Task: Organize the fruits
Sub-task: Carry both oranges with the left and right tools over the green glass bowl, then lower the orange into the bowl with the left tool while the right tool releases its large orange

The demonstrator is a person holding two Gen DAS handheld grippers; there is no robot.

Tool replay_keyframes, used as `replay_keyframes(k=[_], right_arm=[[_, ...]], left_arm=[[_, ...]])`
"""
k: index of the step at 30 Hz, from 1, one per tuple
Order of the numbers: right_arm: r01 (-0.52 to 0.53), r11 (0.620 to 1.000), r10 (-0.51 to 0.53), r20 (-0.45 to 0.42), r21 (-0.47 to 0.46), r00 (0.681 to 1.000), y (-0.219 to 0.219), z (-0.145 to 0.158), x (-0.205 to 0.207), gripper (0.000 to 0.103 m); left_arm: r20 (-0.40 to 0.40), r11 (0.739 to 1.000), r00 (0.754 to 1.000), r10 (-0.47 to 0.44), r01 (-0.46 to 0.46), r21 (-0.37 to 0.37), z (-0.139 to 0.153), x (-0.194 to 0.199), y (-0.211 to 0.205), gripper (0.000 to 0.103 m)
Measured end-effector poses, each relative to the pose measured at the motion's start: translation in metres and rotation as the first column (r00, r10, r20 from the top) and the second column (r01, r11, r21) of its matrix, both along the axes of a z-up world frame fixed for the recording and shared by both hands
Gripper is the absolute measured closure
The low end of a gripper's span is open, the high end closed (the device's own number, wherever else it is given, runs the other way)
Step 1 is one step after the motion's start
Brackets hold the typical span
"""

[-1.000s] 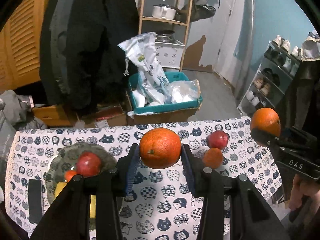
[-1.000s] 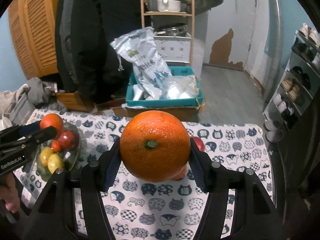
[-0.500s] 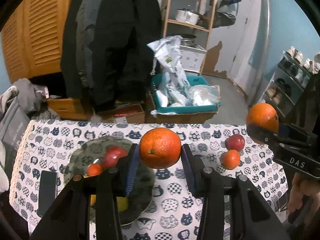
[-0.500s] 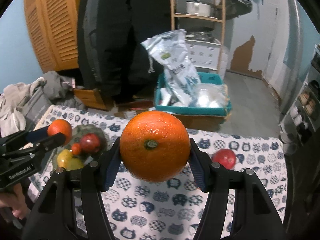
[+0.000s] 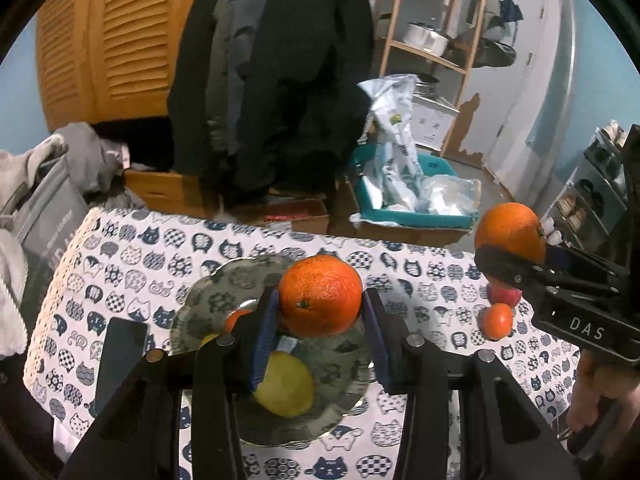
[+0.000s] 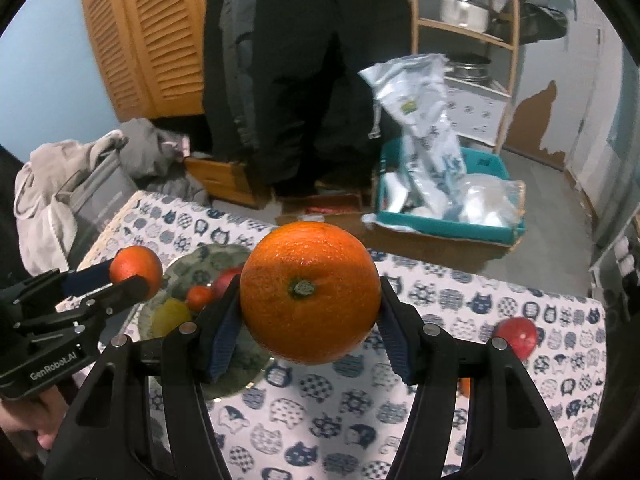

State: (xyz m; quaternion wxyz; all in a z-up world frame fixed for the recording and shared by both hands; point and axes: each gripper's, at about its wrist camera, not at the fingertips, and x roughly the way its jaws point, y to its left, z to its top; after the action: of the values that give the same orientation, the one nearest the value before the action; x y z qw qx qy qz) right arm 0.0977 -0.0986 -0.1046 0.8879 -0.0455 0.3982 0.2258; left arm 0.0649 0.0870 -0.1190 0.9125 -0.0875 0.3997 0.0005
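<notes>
My left gripper is shut on a small orange, hanging just above a patterned glass plate. A lemon and a small red fruit lie on that plate. My right gripper is shut on a large orange, above the table to the right of the plate. In the left wrist view the right gripper and its orange show at the right. A red apple and a small tangerine lie on the cat-print tablecloth.
A dark phone lies flat left of the plate. Beyond the table's far edge stand a teal bin with plastic bags, hanging coats, a wooden shelf and piled clothes. A hand grips the right tool.
Both grippers, each with its orange, have shifted left across the table. The left one now hangs over the plate; the apple and tangerine have slid to the right of the views.
</notes>
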Motion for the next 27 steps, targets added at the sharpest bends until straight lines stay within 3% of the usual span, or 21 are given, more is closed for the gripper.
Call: replay_keyframes(k=[13, 27], right_arm=[[-0.103, 0.995, 0.102, -0.091, -0.011, 0.991, 0.068, -0.041, 0.01, 0.041], [-0.11, 0.993, 0.098, -0.198, -0.049, 0.975, 0.085, -0.093, 0.024, 0.041]], left_arm=[[-0.109, 0.995, 0.991, 0.075, -0.081, -0.053, -0.048, 0.012, 0.054, 0.06], [-0.23, 0.99, 0.97, 0.073, -0.099, -0.105, -0.105, 0.034, 0.066, 0.06]])
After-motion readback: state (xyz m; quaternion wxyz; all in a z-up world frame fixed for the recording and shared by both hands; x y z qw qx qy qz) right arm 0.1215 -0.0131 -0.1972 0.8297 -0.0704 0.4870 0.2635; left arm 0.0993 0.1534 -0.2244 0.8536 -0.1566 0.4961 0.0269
